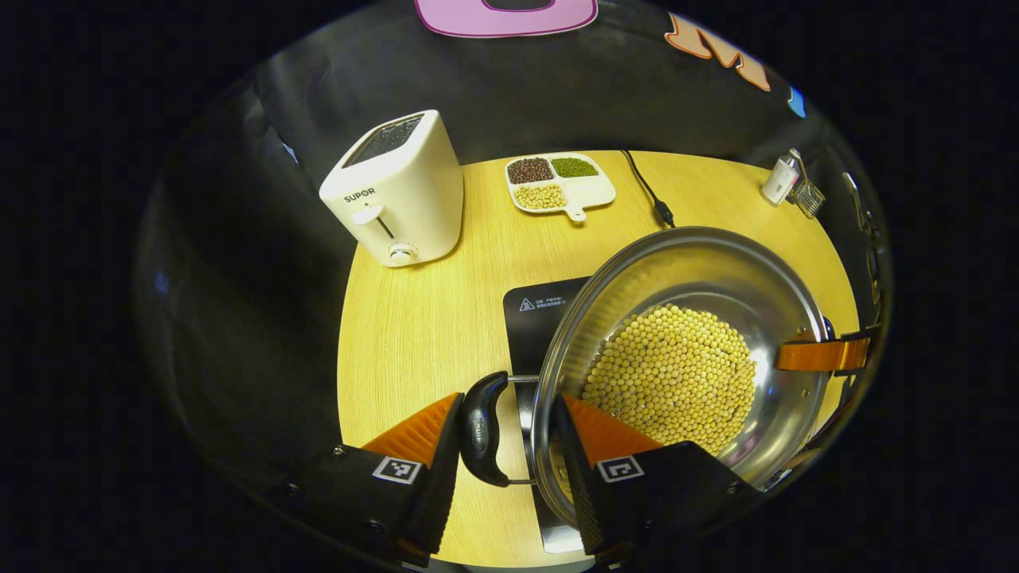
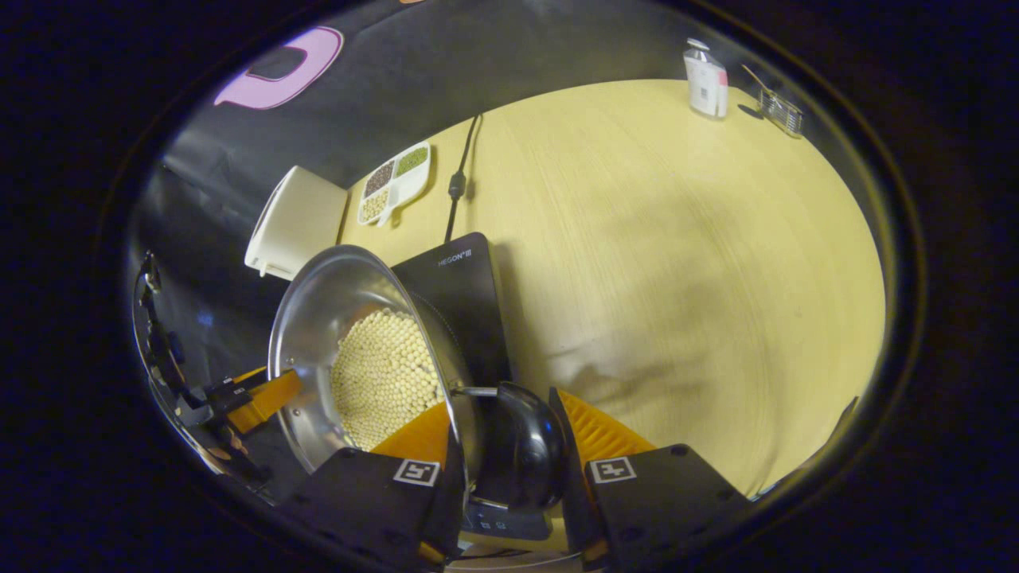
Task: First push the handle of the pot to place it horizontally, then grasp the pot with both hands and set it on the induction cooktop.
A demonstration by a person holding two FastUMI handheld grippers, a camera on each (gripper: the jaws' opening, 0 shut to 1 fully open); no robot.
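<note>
A steel pot (image 1: 700, 263) holding soybeans (image 1: 677, 374) is carried between both grippers over the black induction cooktop (image 1: 541, 318). In the left gripper view, my left gripper (image 1: 509, 402) is shut on the pot's near black side handle (image 1: 482, 430), with one finger outside it and the other inside the pot wall. In the right gripper view, my right gripper (image 2: 501, 414) clamps the opposite black handle (image 2: 517, 446) and the rim of the pot (image 2: 318, 318) the same way. Whether the pot's base touches the cooktop (image 2: 462, 302) is hidden.
A white toaster (image 1: 398, 191) stands at the table's back left. Behind the cooktop lie a divided dish of beans (image 1: 557, 183) and the power cord (image 1: 649, 191). A small bottle (image 2: 704, 79) and a glass item (image 2: 780, 111) sit at the far corner.
</note>
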